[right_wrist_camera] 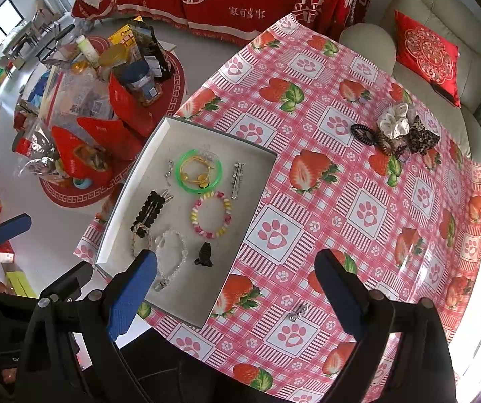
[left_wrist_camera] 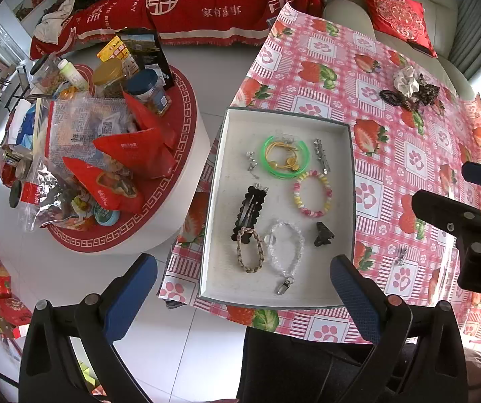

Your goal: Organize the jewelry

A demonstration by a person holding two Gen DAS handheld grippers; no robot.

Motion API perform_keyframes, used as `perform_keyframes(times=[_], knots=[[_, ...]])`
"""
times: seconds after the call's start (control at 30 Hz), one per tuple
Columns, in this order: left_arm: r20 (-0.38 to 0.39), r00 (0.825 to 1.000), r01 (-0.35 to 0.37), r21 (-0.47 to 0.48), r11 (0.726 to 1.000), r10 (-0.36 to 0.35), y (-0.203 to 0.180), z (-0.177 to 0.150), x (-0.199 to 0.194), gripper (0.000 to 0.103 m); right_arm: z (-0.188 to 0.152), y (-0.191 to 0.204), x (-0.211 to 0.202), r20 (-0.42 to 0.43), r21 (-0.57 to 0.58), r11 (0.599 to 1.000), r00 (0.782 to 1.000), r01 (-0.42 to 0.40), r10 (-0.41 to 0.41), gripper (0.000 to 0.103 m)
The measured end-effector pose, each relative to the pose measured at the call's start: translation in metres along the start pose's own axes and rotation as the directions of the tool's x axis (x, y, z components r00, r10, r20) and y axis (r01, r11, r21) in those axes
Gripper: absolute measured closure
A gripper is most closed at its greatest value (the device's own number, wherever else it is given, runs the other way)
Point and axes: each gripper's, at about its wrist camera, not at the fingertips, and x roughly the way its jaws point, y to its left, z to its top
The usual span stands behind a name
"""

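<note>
Left wrist view: we see our left gripper (left_wrist_camera: 244,278) spread wide and holding nothing, its blue fingers (left_wrist_camera: 131,297) hanging above the near end of a shallow white tray (left_wrist_camera: 346,181). Just ahead between the fingers lie a braided band (left_wrist_camera: 250,250), a clear bead bracelet (left_wrist_camera: 284,247) with a metal clasp, and a small black claw clip (left_wrist_camera: 323,234). Farther ahead sit a black scalloped hair clip (left_wrist_camera: 249,210), a pastel bead bracelet (left_wrist_camera: 312,193), a green bangle (left_wrist_camera: 285,157) ringing yellow hair ties, and a silver barrette (left_wrist_camera: 321,155). The tray rests on a pink strawberry tablecloth (left_wrist_camera: 391,154).

In the right wrist view, our right gripper (right_wrist_camera: 235,287) is likewise wide apart and empty, above the cloth to the right of the tray. A small silver earring (right_wrist_camera: 297,312) lies on the cloth between its fingers, close in. Far ahead and to the right, well apart from the tray, a heap of scrunchies (right_wrist_camera: 398,129) sits beside a black coil hair tie (right_wrist_camera: 364,133).
</note>
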Motion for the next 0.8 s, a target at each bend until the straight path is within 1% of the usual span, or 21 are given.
perform_keyframes(times=[0.8], knots=[[-0.001, 1.000, -0.002, -0.002, 1.000, 0.002, 0.0024, -0.0016, 0.0017, 0.000, 0.0006, 0.0022, 0.0009, -0.003, -0.004, 1.000, 1.000, 0.000, -0.001, 0.007]])
